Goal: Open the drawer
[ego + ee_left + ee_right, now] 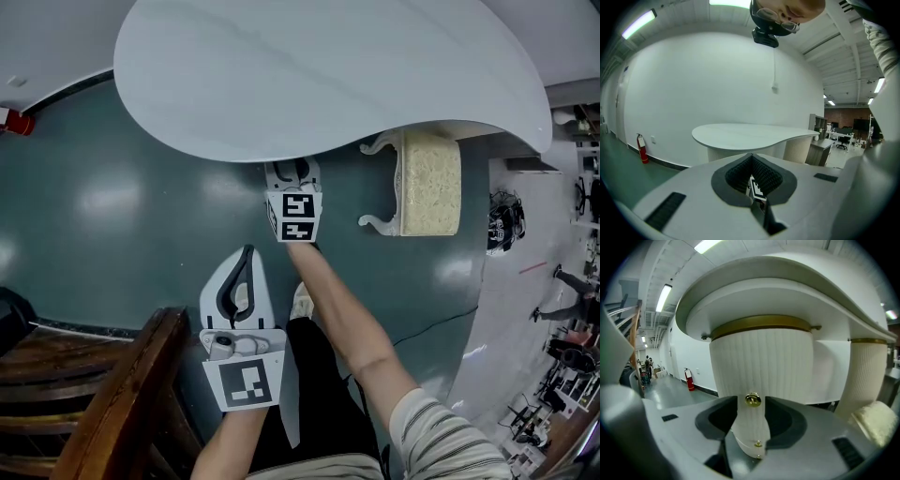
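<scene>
A white fluted pedestal under the curved white table top carries a small brass drawer knob; two more brass knobs sit lower down. My right gripper is open, its dark pads standing either side of the top knob without touching it. In the head view the right gripper reaches under the table's edge. My left gripper hangs back, nearer the person, shut and empty; in its own view the left gripper points at the table top.
A cushioned white stool stands right of the pedestal, beside a second fluted column. A dark wooden chair is at the lower left. A red fire extinguisher stands by the far wall.
</scene>
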